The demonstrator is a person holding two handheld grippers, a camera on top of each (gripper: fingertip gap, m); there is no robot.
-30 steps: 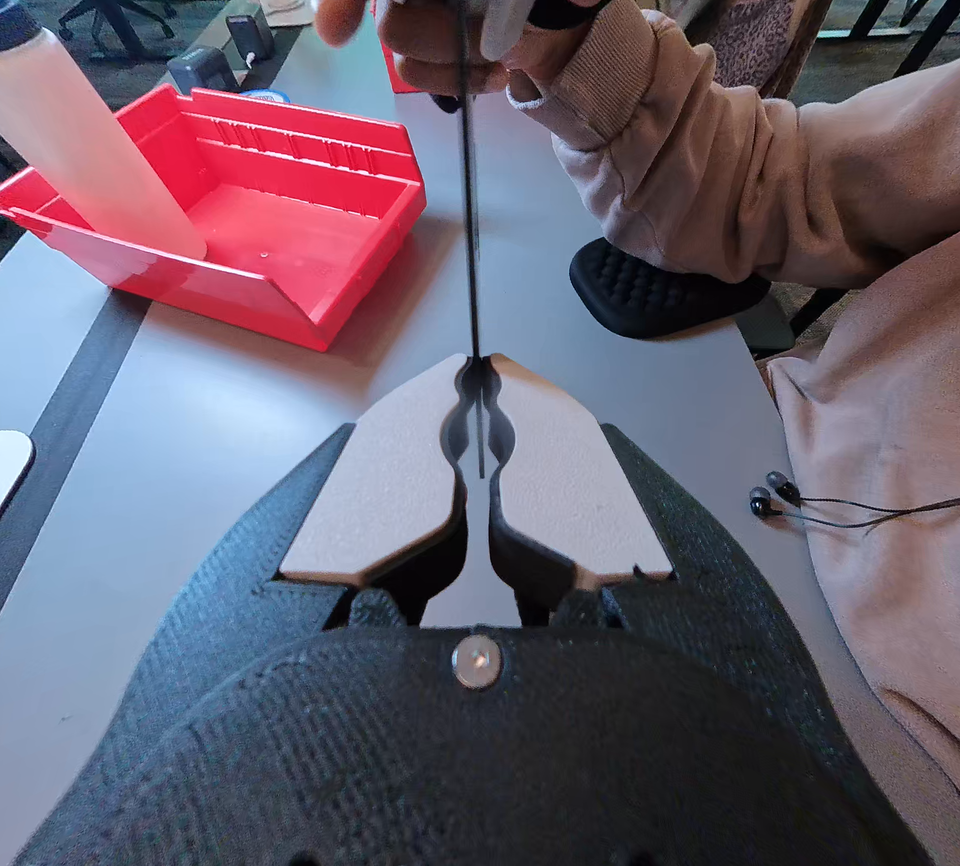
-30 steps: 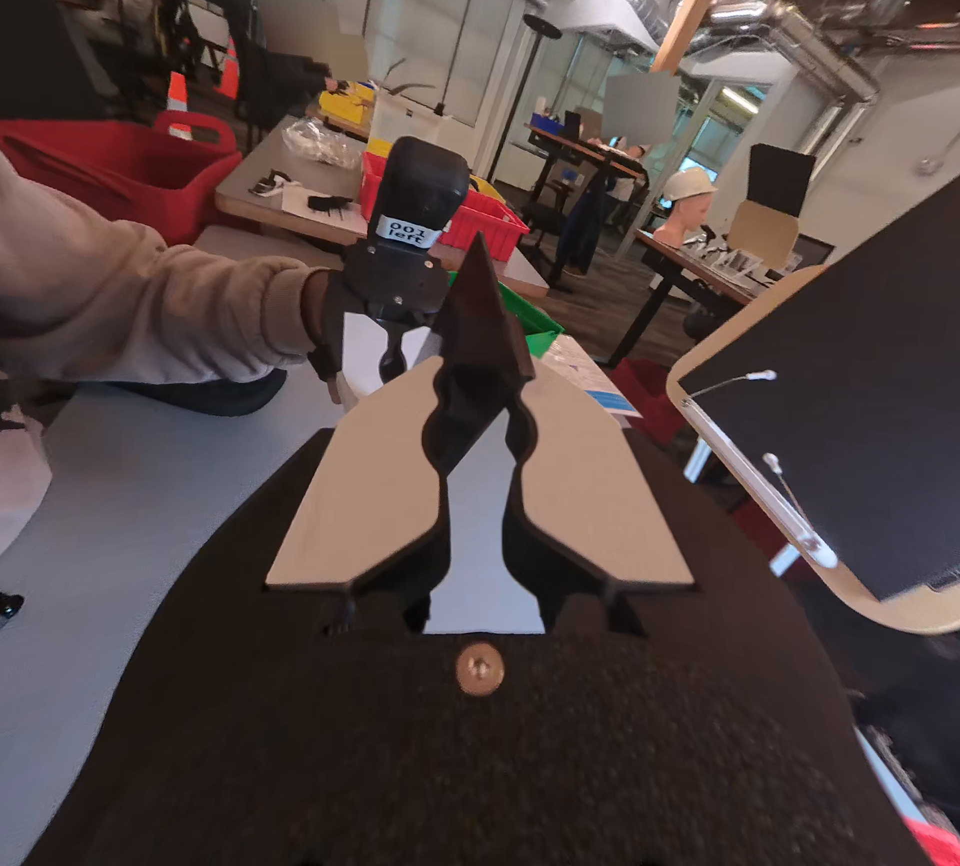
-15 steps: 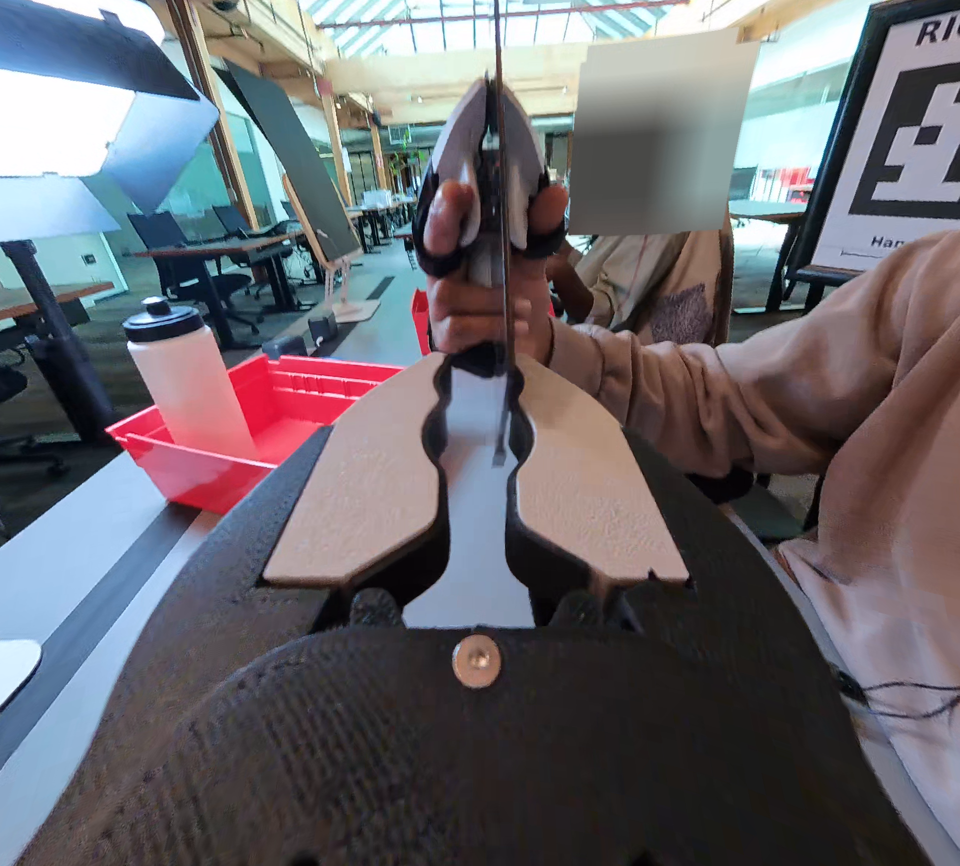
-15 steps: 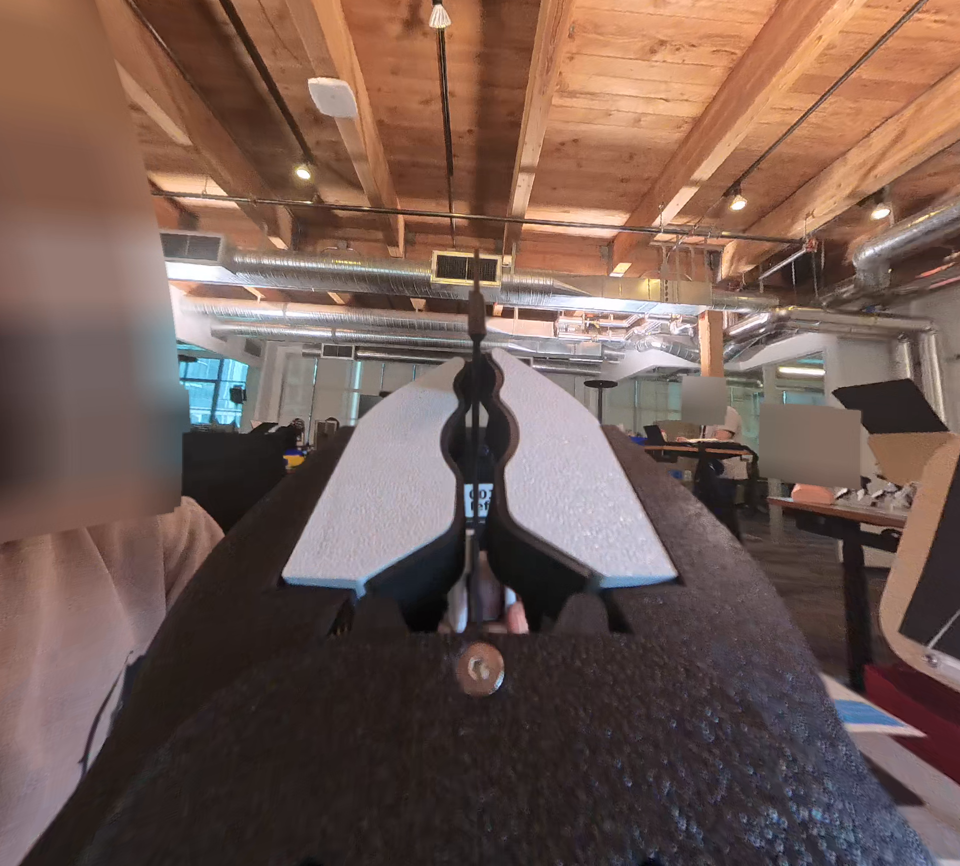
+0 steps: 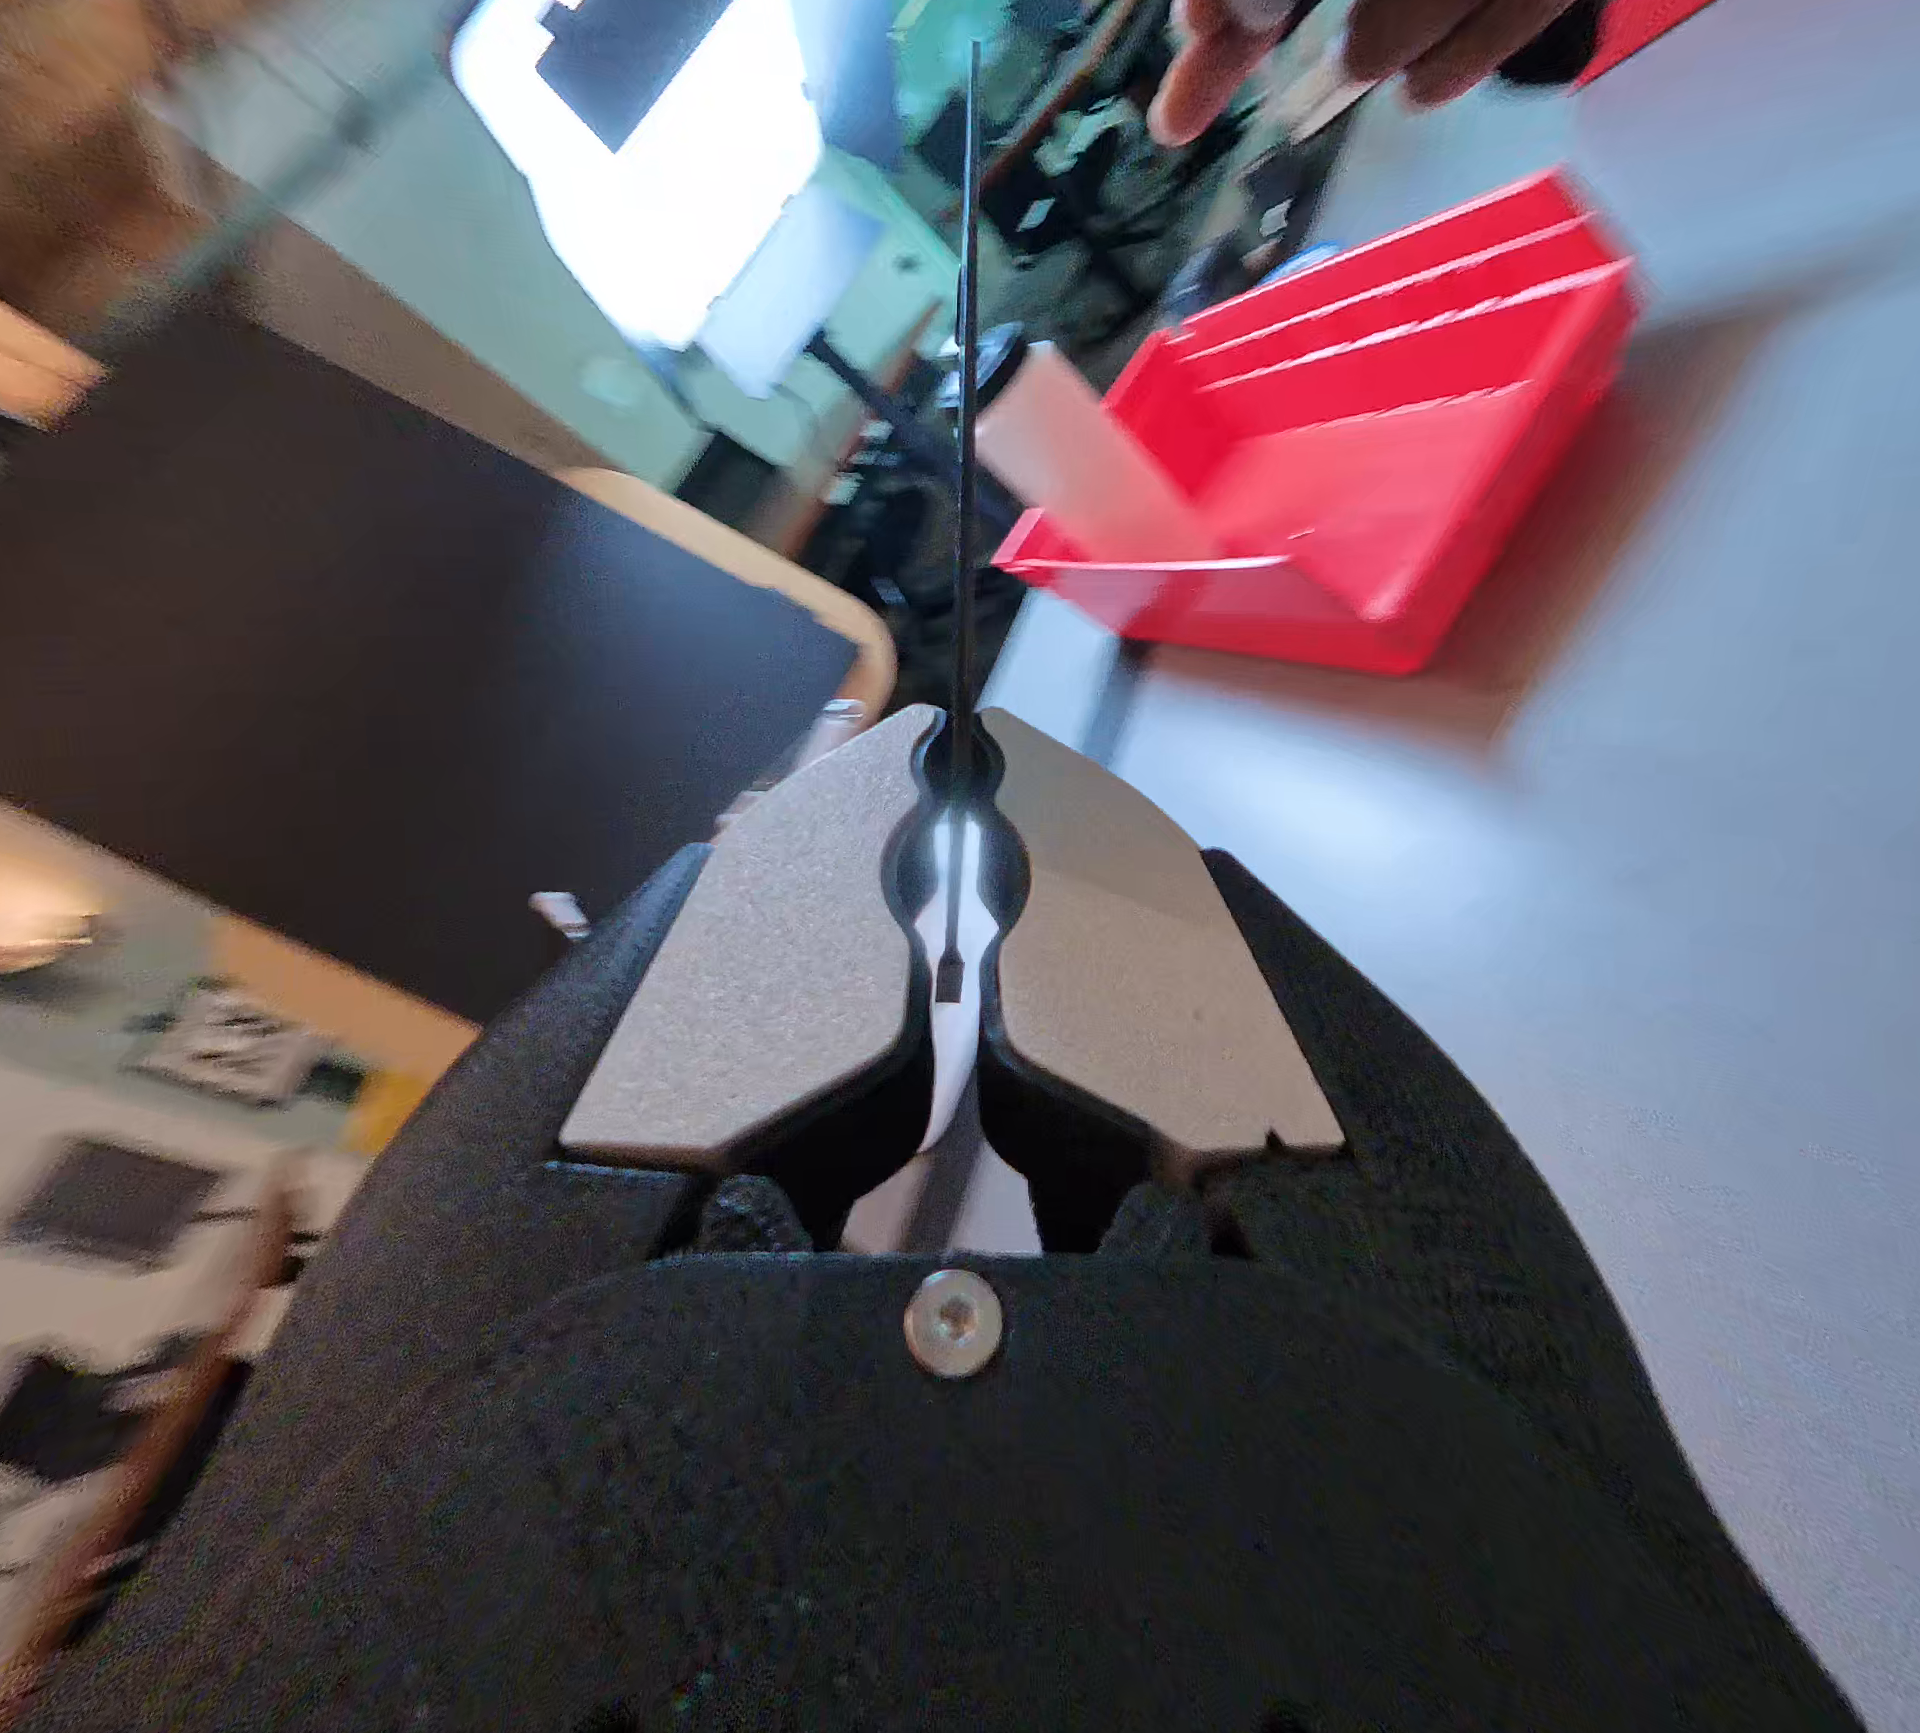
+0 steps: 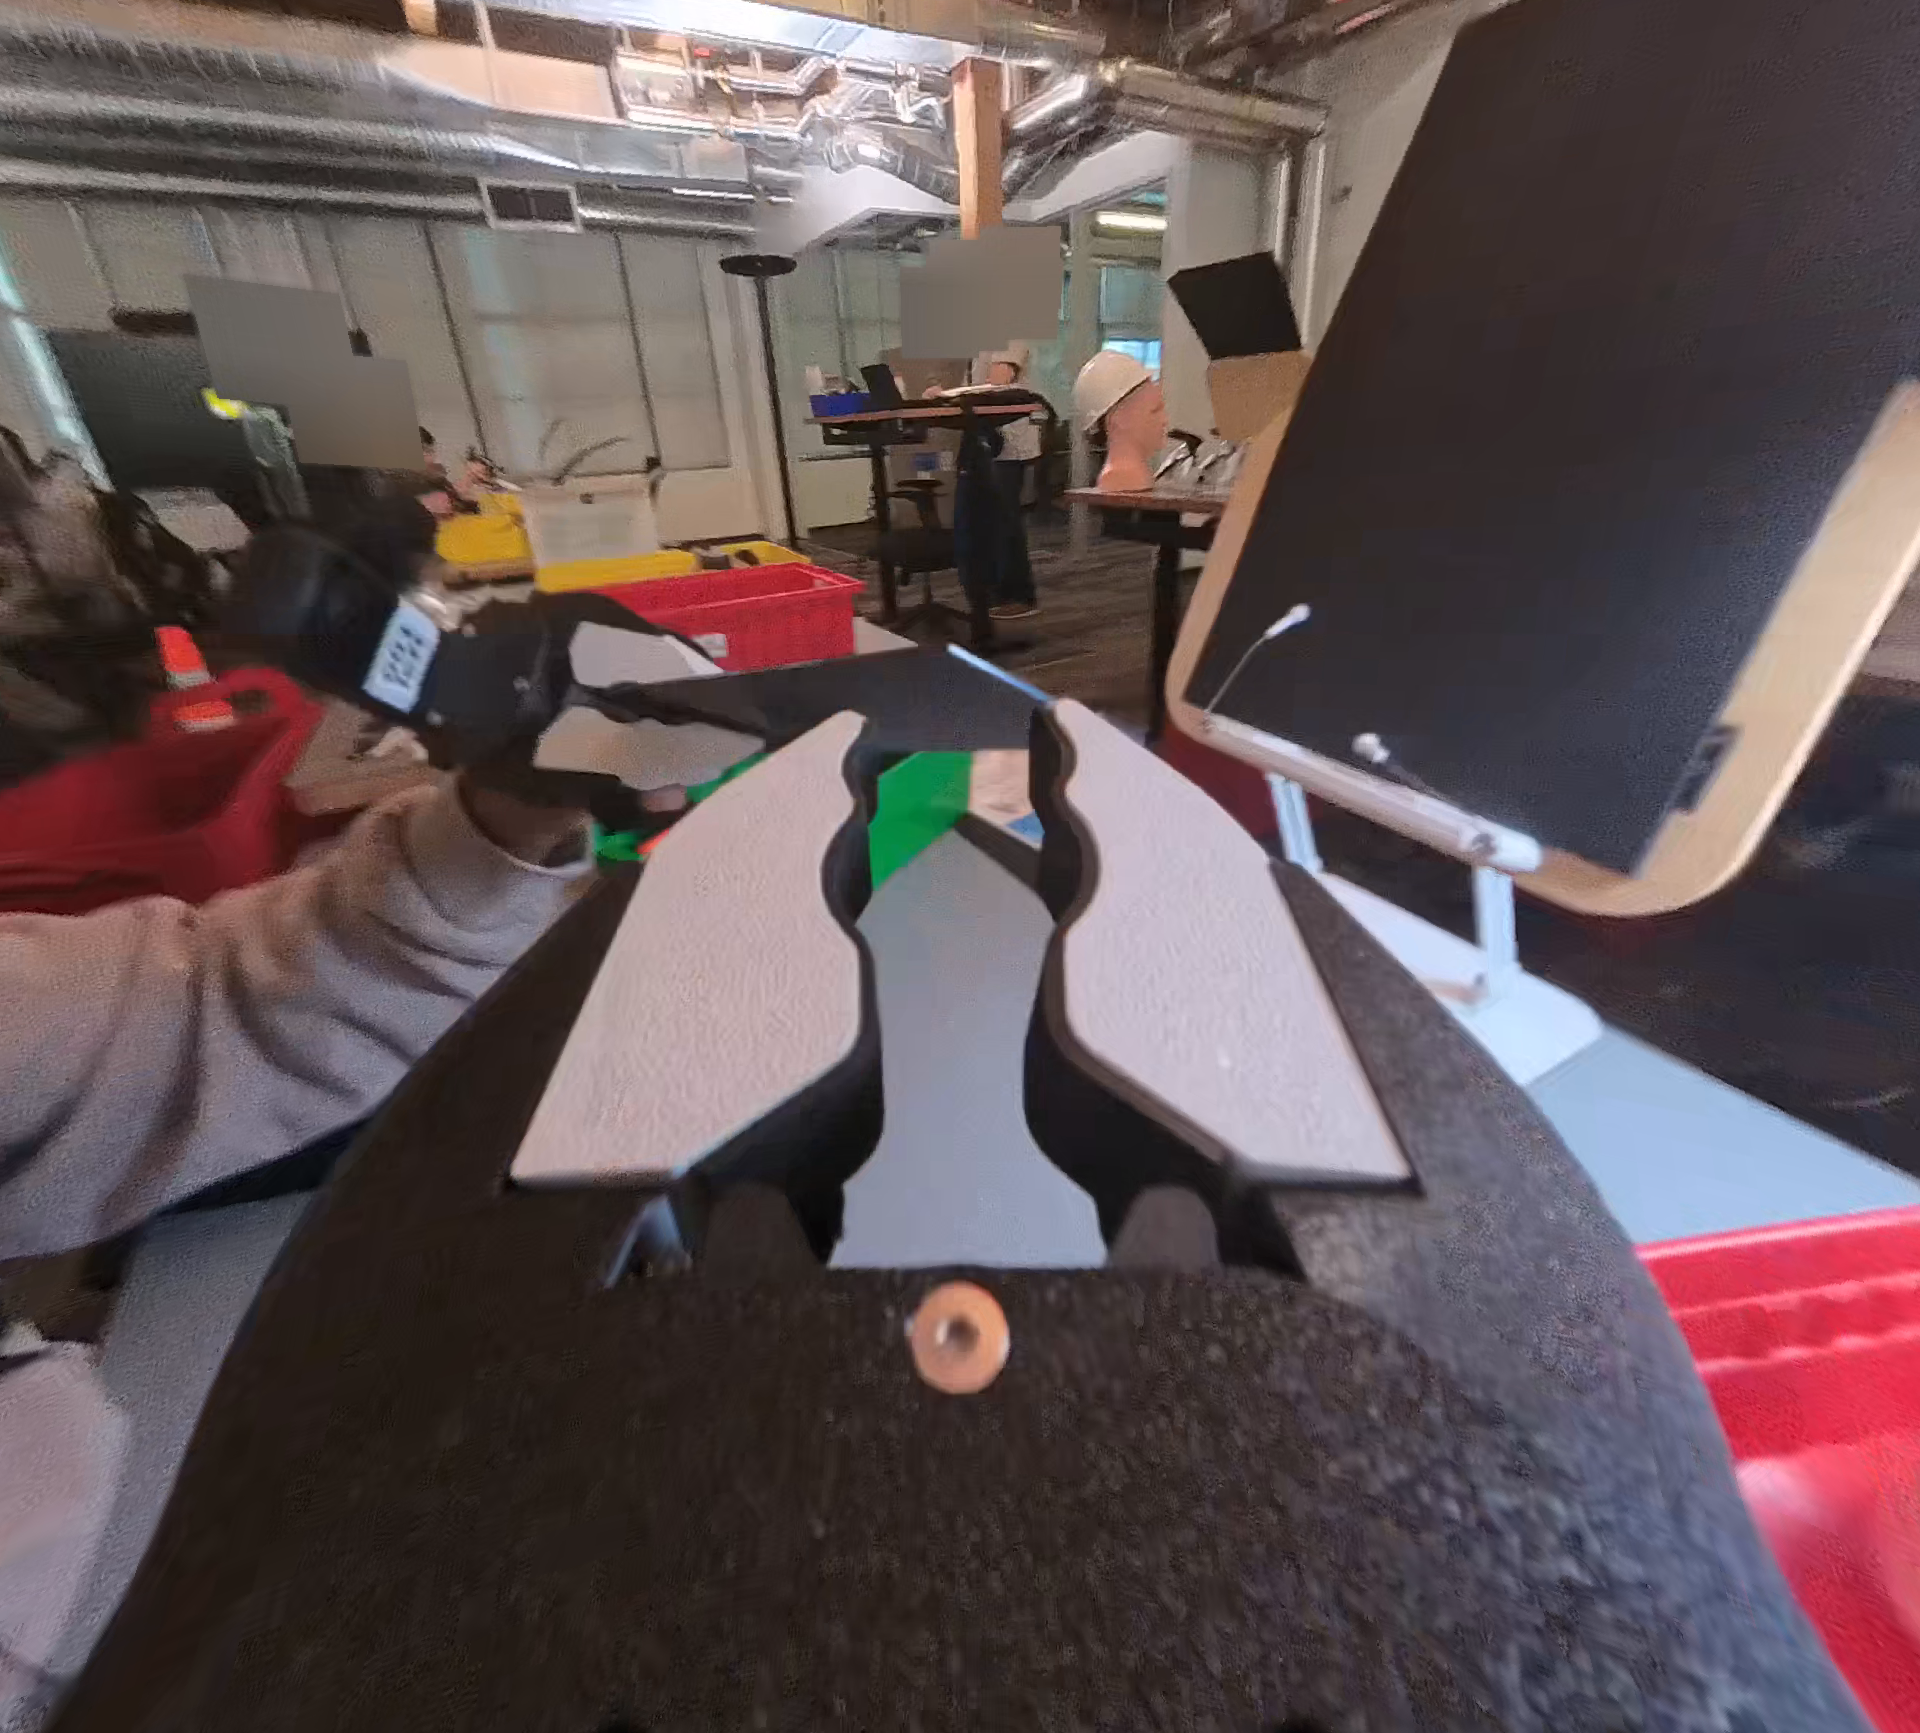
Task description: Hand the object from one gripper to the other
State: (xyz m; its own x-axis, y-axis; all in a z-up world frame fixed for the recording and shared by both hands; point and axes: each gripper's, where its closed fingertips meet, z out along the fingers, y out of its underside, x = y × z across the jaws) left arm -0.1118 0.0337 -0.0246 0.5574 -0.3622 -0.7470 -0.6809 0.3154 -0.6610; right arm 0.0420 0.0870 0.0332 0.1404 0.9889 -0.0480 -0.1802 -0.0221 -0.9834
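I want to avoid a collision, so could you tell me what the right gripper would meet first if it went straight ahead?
The right gripper is open and empty. Just past its tips lies the grey table, then a green bin. It would probably meet one of those first; depth is unclear.

A grey table (image 5: 1558,1008) carries it all. A red bin (image 5: 1382,478) sits on it near the far edge in the left wrist view, a pale bottle (image 5: 1081,462) standing inside. In the right wrist view, a black board on a white stand (image 6: 1496,987) rests by the table's right edge.
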